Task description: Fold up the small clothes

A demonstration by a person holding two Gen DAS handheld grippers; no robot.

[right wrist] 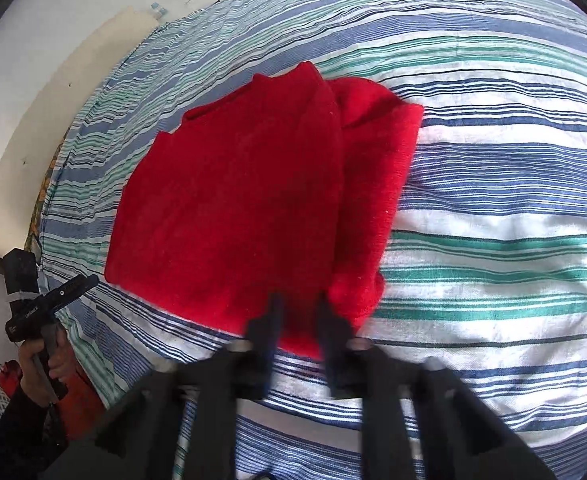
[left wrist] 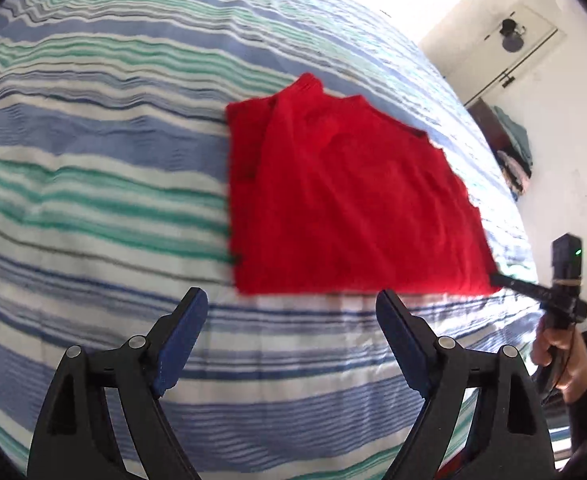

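Right gripper motion-blurred, jaws partly apart at near hem of red knit garment; grip unclear. Left gripper spread, empty. Garment folded on striped bedspread.

Black tongs, blue pads

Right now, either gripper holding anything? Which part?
Left gripper: jaws wide open, empty. Right gripper at the red garment's near corner; blur hides whether it grips.
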